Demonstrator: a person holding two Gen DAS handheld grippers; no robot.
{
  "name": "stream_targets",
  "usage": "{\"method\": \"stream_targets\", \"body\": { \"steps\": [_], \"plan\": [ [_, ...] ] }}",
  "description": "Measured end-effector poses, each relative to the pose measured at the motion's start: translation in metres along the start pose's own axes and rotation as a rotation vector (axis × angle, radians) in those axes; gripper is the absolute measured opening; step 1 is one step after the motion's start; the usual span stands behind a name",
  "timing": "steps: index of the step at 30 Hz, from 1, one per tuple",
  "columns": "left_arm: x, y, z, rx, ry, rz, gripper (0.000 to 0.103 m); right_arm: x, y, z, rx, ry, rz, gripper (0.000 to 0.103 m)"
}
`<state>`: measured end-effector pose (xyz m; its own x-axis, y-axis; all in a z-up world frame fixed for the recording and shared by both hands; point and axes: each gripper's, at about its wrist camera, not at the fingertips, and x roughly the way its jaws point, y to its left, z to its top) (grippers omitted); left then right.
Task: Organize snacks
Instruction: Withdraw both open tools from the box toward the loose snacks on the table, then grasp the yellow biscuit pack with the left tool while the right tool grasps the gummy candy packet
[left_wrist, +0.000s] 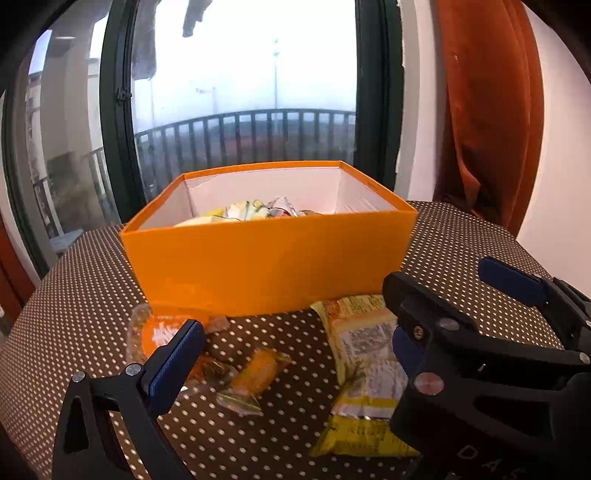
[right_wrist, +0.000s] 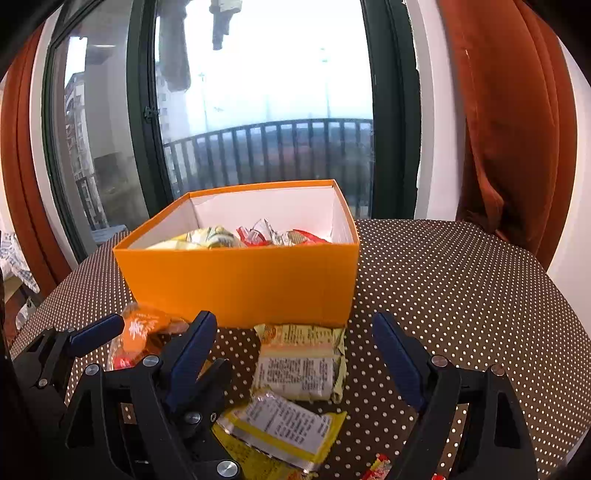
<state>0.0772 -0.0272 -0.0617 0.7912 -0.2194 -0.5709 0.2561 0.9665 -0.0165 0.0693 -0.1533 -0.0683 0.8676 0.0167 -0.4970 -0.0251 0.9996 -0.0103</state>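
An orange box (right_wrist: 240, 284) stands mid-frame on the dotted surface (right_wrist: 461, 295), open-topped, holding yellow and red-and-silver snack packets (right_wrist: 258, 236) heaped against its white inner walls. In front of it, lower centre, loose yellow packets (right_wrist: 299, 365) lie on the surface. The right gripper (right_wrist: 295, 354) hangs over them, jaws wide, gripping nothing. The left gripper (left_wrist: 291, 347) also stands wide and empty above an orange wrapped candy (left_wrist: 255, 373).
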Motion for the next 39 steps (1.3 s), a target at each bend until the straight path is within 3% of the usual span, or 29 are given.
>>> {"method": "stream_targets", "body": {
  "steps": [10, 22, 26, 30, 39],
  "plan": [
    [-0.001, -0.020, -0.022, 0.079, 0.026, -0.112, 0.102, -0.005, -0.016, -0.028, 0.020, 0.032, -0.051, 0.088],
    [0.017, -0.043, -0.038, 0.141, 0.144, -0.197, 0.101, -0.011, -0.041, -0.053, 0.083, 0.072, -0.122, 0.088],
    [0.028, -0.054, -0.044, 0.151, 0.186, -0.197, 0.099, -0.009, -0.048, -0.060, 0.098, 0.088, -0.140, 0.088],
    [0.030, -0.060, -0.047, 0.176, 0.180, -0.174, 0.093, -0.007, -0.054, -0.066, 0.104, 0.099, -0.140, 0.088],
    [0.035, -0.065, -0.057, 0.227, 0.191, -0.129, 0.093, 0.000, -0.052, -0.073, 0.087, 0.132, -0.141, 0.088]
  ]
}}
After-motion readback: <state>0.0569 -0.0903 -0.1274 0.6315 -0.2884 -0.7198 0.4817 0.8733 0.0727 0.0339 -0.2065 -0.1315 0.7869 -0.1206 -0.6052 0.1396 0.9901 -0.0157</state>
